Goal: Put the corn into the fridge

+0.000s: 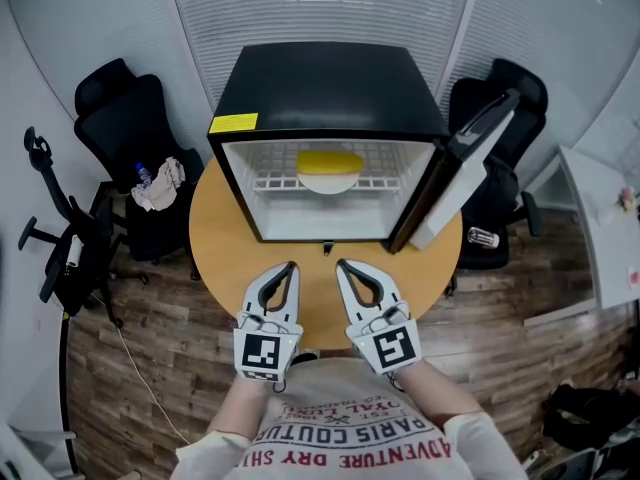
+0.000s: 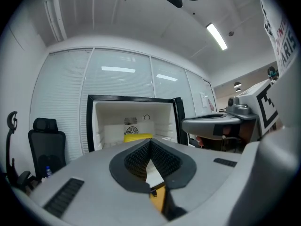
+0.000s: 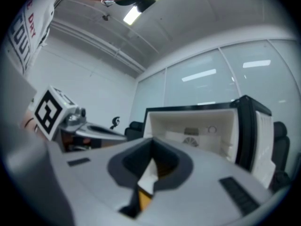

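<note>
The yellow corn [image 1: 332, 160] lies on a white plate [image 1: 328, 181] on the wire shelf inside the black mini fridge [image 1: 330, 83]. The fridge door [image 1: 465, 168] stands swung open to the right. My left gripper [image 1: 291, 265] and right gripper [image 1: 341, 264] hover side by side over the table's near edge, in front of the fridge opening, both shut and holding nothing. The left gripper view looks past the shut left gripper [image 2: 150, 142] at the corn [image 2: 138, 137] in the fridge. In the right gripper view, the right gripper [image 3: 151, 140] is shut, with the fridge [image 3: 197, 121] beyond it.
The fridge stands on a round wooden table [image 1: 225, 238]. A black chair [image 1: 125, 118] with a bottle and cloth is at the left. Another black chair [image 1: 500, 98] stands behind the open door, with a can [image 1: 483, 237] on it. A white desk [image 1: 600, 208] is at the right.
</note>
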Available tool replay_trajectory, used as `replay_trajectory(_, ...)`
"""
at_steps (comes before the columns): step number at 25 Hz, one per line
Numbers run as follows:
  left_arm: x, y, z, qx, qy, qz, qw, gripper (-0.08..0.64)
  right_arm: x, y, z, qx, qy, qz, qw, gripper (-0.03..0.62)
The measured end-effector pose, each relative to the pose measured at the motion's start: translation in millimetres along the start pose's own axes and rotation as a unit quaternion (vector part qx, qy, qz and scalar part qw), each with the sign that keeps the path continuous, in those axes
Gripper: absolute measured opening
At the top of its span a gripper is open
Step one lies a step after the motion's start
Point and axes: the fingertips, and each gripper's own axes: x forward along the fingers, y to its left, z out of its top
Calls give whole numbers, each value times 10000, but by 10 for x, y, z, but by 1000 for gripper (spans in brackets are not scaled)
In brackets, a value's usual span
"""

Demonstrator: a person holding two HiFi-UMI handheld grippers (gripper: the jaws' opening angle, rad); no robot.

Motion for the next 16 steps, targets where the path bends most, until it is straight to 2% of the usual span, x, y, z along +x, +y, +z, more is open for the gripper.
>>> replay_trajectory(8,71,59,2,-192,52,72,9998,28,70,-138,-43,169,91,-203,9996,28)
replay_trajectory(16,186,88,-40,-38,150,-21,9999,28,165,-275,0,176,114,-360,9991,28)
